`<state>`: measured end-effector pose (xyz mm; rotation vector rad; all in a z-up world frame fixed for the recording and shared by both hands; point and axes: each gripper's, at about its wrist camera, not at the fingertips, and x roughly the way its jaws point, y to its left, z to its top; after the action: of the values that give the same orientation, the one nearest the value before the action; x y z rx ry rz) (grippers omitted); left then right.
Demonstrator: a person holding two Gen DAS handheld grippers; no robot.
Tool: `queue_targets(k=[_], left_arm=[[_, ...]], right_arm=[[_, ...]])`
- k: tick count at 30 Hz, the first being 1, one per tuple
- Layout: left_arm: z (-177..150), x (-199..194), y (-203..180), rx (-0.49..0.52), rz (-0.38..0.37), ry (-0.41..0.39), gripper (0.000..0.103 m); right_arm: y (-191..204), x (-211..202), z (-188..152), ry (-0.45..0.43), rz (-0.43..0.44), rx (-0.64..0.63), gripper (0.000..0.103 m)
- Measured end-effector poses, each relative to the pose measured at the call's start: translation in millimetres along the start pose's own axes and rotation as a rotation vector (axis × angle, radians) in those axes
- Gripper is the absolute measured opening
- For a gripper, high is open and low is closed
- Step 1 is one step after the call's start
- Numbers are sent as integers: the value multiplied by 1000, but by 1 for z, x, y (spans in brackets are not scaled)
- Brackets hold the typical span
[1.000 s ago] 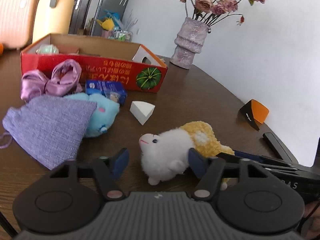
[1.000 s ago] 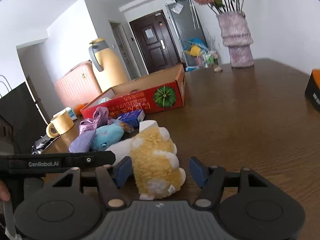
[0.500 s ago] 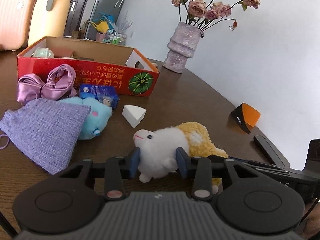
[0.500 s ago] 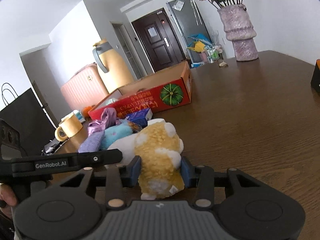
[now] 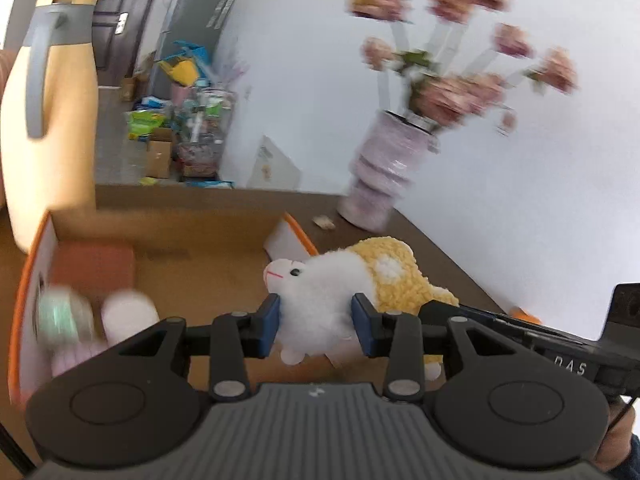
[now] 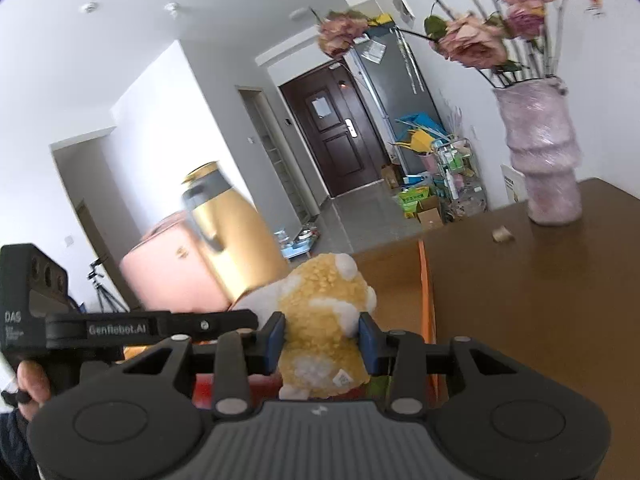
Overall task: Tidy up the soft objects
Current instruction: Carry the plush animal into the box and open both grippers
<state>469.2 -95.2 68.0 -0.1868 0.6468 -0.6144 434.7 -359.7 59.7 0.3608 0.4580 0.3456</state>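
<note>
1. My left gripper (image 5: pixel 316 324) has just clamped its blue pads on the white front half of the plush sheep (image 5: pixel 320 292).
2. My right gripper (image 6: pixel 322 344) has likewise closed on the sheep's yellow rear.
3. The sheep hangs between them, off the table (image 6: pixel 540 280), over the open cardboard box (image 5: pixel 172 236).
4. Inside the box I see blurred pale items, possibly rolls.

- plush sheep (image 5: pixel 328 300): belly and legs hidden behind left gripper (image 5: pixel 316 322) body, yellow rear partly behind the right-hand jaw
- box contents left of the jaws, mint ball (image 5: pixel 60 314) and pink lump (image 5: pixel 128 314): motion-blurred, can't identify
- flowers (image 5: pixel 460 80) above the jaws: smeared
- cardboard box (image 5: pixel 180 240): near wall hidden below the jaws
- right view: thermos (image 6: pixel 232 248) blurred
</note>
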Motion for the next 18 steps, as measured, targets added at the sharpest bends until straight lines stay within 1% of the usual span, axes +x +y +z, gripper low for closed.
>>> queue_targets(k=[2,4,6,8,11,12,13,14,16,17,18], left_arm=[[33,29,18,-12,29,12,39],[58,62,40,-46,48,53,39],[75,97,67,-99,53,99,39],[84,130,93,-155,59,148,39],[83,169,112,-140,79,203,39],[83,178,117,-135,86,217,39],[81,186,121,-132,89,227,39],[79,192,124,-137,87,235,39],[72,201,127,-124,94,250,39],[68,205,127,-120,85,257,40],[66,208,128,-123,77,259,40]], right_arm=[[-9,41,24,28,-23,8,38],[-22,86,42,74,-49,19,38],[-36,128,49,113,-78,50,38],[-46,157,48,146,-108,61,38],[-55,188,41,199,-166,43,38],[-56,197,38,218,-191,33,40],[-56,204,35,231,-222,15,38],[-49,206,30,236,-240,-27,39],[-36,212,25,248,-323,-154,41],[-33,212,21,251,-348,-194,42],[-31,210,19,253,-364,-208,42]])
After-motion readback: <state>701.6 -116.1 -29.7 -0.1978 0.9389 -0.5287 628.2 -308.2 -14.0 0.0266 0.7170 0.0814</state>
